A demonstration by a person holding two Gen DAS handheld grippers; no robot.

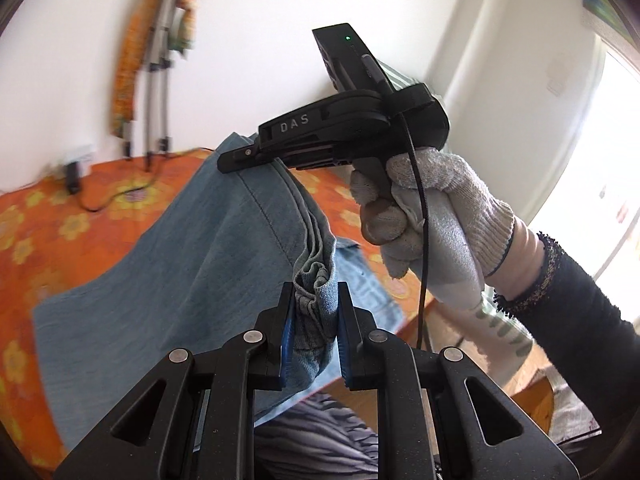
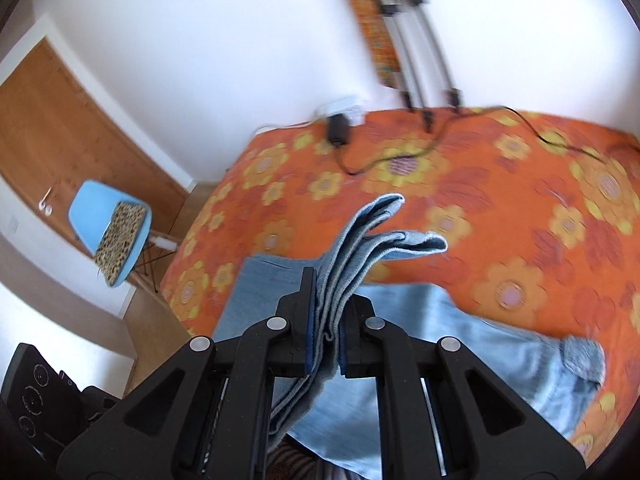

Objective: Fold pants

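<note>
One pair of light-blue denim pants [image 1: 160,264] is lifted over the orange flowered bedspread [image 1: 60,216], which serves as the landmark here; part of the cloth hangs down toward the spread while the rest is raised above it. Two grippers hold the pants. The left gripper [image 1: 316,320] has its jaws clamped on a bunched, seamed edge of the denim, tilted downward toward the bedspread. The right gripper [image 2: 327,320] has its jaws pressed together on several stacked layers of hem, whose ends stick out past its tips above the spread; seen from the left wrist view, it pinches the cloth's upper edge and is carried by one hand in a white knitted glove [image 1: 432,216], gripping the handle with a dark sleeve behind. At the bedspread's far edge stand one tripod [image 1: 158,80] against the wall and one black adapter [image 2: 337,130] with its cable. Beside the bedspread, on the floor, sits one blue chair [image 2: 108,216].
</note>
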